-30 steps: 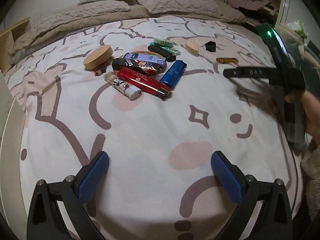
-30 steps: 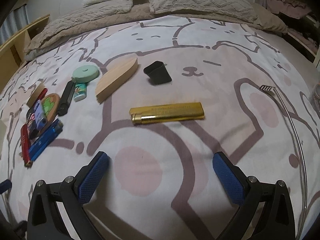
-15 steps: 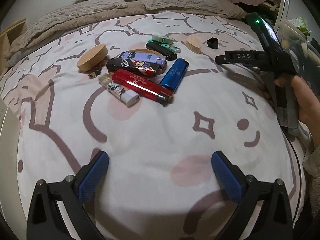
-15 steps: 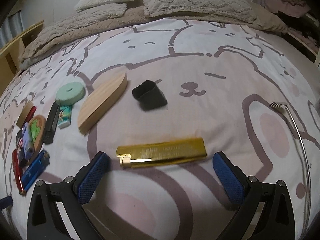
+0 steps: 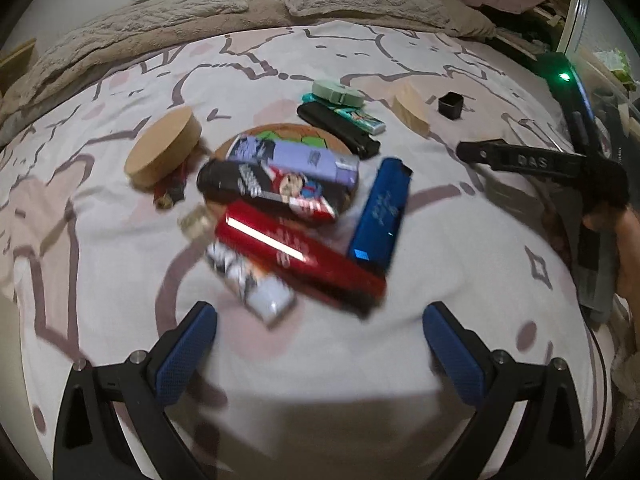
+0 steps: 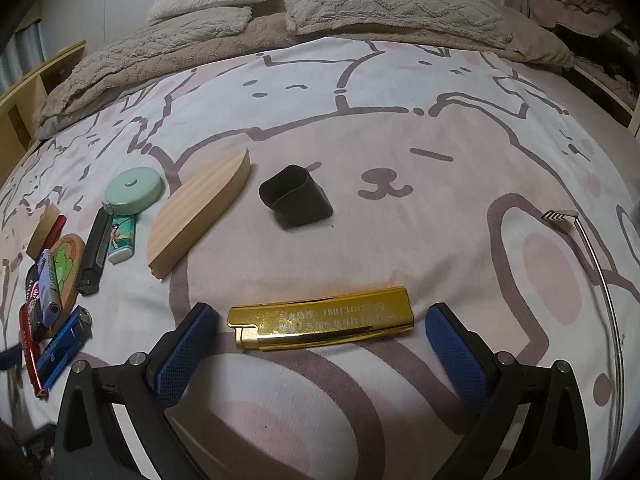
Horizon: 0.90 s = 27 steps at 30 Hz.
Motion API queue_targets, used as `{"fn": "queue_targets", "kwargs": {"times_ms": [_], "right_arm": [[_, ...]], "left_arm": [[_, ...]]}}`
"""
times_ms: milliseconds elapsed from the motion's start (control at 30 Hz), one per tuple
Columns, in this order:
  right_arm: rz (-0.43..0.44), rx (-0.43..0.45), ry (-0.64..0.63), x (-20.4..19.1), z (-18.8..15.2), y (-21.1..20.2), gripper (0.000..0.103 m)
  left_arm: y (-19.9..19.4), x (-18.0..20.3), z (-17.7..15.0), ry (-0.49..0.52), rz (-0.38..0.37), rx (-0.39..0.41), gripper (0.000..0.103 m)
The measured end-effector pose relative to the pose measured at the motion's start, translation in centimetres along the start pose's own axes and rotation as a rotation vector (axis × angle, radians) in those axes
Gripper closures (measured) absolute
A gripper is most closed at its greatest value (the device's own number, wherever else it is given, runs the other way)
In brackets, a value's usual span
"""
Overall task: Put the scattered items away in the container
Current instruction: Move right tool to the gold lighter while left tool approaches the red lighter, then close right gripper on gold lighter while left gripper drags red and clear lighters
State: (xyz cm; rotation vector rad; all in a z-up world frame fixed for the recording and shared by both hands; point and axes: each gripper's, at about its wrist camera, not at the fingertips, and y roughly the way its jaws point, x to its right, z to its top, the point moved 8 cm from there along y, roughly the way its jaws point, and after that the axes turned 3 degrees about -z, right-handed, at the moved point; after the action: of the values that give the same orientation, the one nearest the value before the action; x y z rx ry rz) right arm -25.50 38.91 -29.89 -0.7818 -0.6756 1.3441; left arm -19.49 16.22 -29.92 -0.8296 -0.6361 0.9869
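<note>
The right gripper (image 6: pixel 320 330) hangs with jaws apart on either side of the gold lighter (image 6: pixel 322 323) lying crosswise on the bedspread (image 6: pixel 400 128). The left gripper (image 5: pixel 320 334), jaws also apart, hovers just short of the blurred lighter pile, perhaps nearest the red lighter (image 5: pixel 298 254).

The bedspread (image 6: pixel 400 92) is white and pale pink with mauve-outlined cartoon bears. On it lie a gold lighter (image 6: pixel 320 323), a black cup (image 6: pixel 295 197), a mint-green tape (image 6: pixel 133 191), a red lighter (image 5: pixel 300 255), a blue lighter (image 5: pixel 380 210) and a lilac printed lighter (image 5: pixel 294 157).
</note>
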Motion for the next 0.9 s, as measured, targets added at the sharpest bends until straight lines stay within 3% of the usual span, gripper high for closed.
{"fn": "queue_targets", "kwargs": {"times_ms": [333,467,600,700,733,900], "right_arm": [[0.0,0.004,0.0,0.1,-0.1,0.0,0.0],[-0.003,0.018,-0.002,0.0,-0.1,-0.1,0.0],[0.001,0.036,-0.004,-0.1,0.0,-0.4,0.002],[0.008,0.062,-0.023,-0.5,0.1,-0.9,0.02],[0.005,0.07,-0.032,-0.7,0.1,-1.1,0.021],[0.003,0.076,-0.04,-0.9,0.0,-1.2,0.021]], "left_arm": [[1.1,-1.1,2.0,0.022,0.038,0.032,0.0],[0.6,-1.2,1.8,0.017,0.043,0.054,0.007],[0.0,-1.3,1.5,0.009,0.049,0.066,0.02],[-0.5,-1.3,1.2,0.004,0.046,0.077,0.035],[-0.7,-1.1,1.1,0.005,0.037,0.08,0.045],[-1.5,-0.6,0.2,0.03,0.033,0.082,0.065]]}}
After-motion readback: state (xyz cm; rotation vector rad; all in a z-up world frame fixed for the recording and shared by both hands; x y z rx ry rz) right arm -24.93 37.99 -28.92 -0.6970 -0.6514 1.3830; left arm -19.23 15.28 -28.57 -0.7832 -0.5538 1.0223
